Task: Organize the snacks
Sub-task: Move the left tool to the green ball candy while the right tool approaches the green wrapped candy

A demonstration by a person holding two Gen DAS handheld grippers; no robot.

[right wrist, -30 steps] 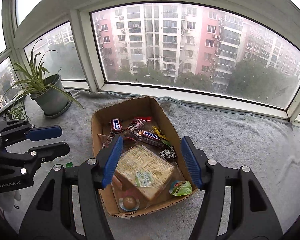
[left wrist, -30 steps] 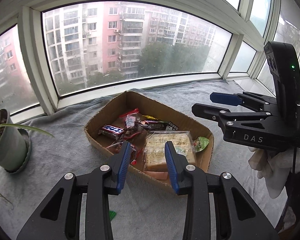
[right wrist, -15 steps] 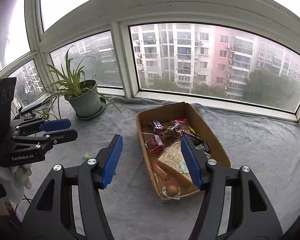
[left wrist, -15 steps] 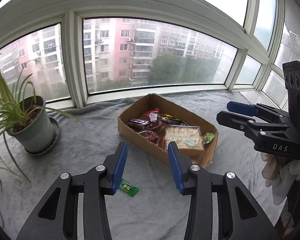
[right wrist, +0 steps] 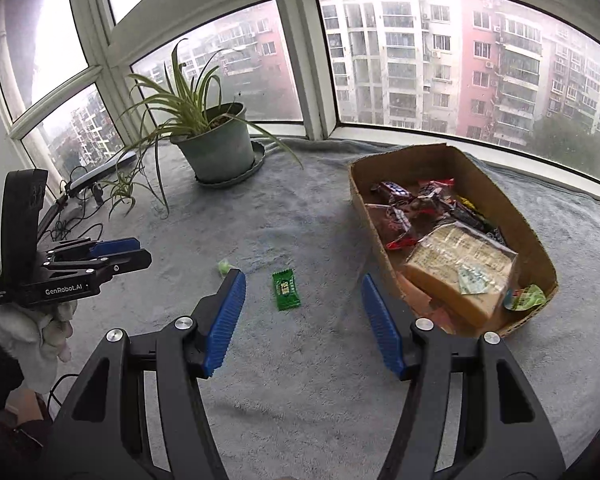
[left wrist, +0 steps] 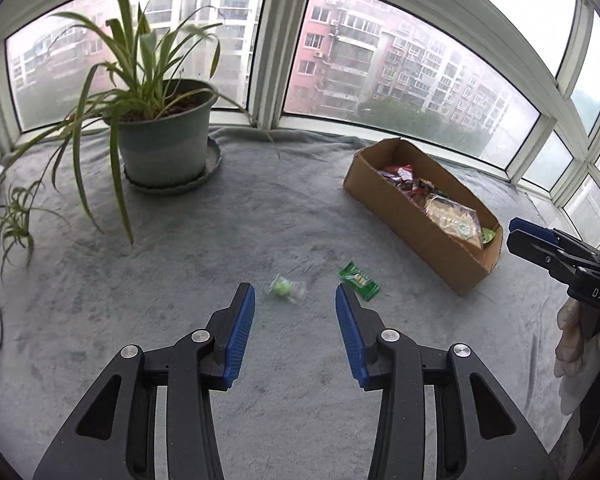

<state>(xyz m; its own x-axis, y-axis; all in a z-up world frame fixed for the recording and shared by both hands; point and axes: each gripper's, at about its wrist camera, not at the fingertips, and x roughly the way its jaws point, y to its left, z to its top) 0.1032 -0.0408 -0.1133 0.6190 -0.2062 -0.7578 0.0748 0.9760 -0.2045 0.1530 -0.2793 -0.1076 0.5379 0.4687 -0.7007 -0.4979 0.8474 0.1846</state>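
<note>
- Lying loose on the grey fleece blanket [left wrist: 180, 280] are two sweets: one flat green foil-wrapped candy [right wrist: 285, 290] and one small clear-wrapped green candy [left wrist: 283, 288].
- One open brown cardboard box [right wrist: 480, 172] holds the other snacks: one large clear-wrapped block of biscuits [right wrist: 460, 264], chocolate bars and red-wrapped pieces, too jumbled to count.
- One spider plant in a grey-green plastic pot [left wrist: 164, 148] stands on its saucer at about 10 o'clock in the left wrist view, well apart from the box.
- Left gripper [left wrist: 295, 300]: fingers apart and empty; the clear-wrapped candy lies just ahead between the fingertips, the foil candy at 1 o'clock beside the right fingertip, the box at 2 o'clock.
- Right gripper [right wrist: 303, 284]: fingers wide apart and empty; the foil candy lies between the fingertips, nearer the left one, with the clear-wrapped candy just at that left fingertip at 11 o'clock and the box close at 1 o'clock.
</note>
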